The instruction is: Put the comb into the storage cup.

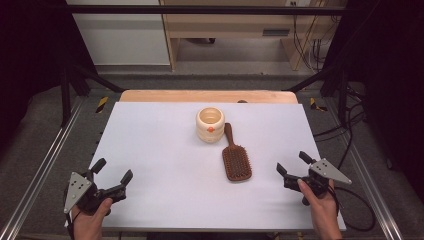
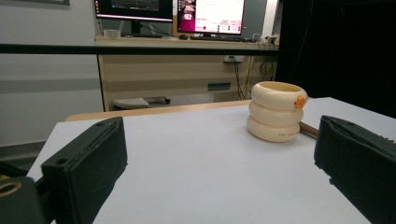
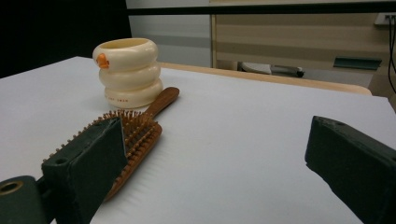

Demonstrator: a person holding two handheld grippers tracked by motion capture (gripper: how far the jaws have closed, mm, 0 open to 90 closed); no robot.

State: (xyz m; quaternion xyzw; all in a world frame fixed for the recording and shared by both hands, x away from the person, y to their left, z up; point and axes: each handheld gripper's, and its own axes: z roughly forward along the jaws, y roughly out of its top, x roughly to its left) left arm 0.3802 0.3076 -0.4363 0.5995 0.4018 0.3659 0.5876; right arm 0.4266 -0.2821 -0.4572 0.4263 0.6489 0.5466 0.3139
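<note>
Left tongs (image 1: 114, 171): 7 o'clock, spread wide, empty
Right tongs (image 1: 293, 163): 4 o'clock, spread wide, empty
Hairbrush (image 1: 235, 159): tabletop (image 1: 155, 150) centre, bristles up
Cream cup (image 1: 210, 124): 12 o'clock, beside brush handle

Hairbrush (image 1: 236, 159) beside cream cup (image 1: 210, 124) — both tools (image 1: 112, 175) (image 1: 293, 163) open, apart.

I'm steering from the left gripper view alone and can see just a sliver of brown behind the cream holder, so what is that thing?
Observer: A wooden hairbrush, bristles up, its handle end beside the cream holder.
Operator: Which way does it lie?
Observer: In the high view, the handle points away from the person and the head lies nearer the right gripper.
Operator: Is that gripper holding anything?
Observer: No. Its jaws stand open and apart from the brush, above the white table.
Operator: Anything inside the holder?
Observer: From above it looks empty.
</note>
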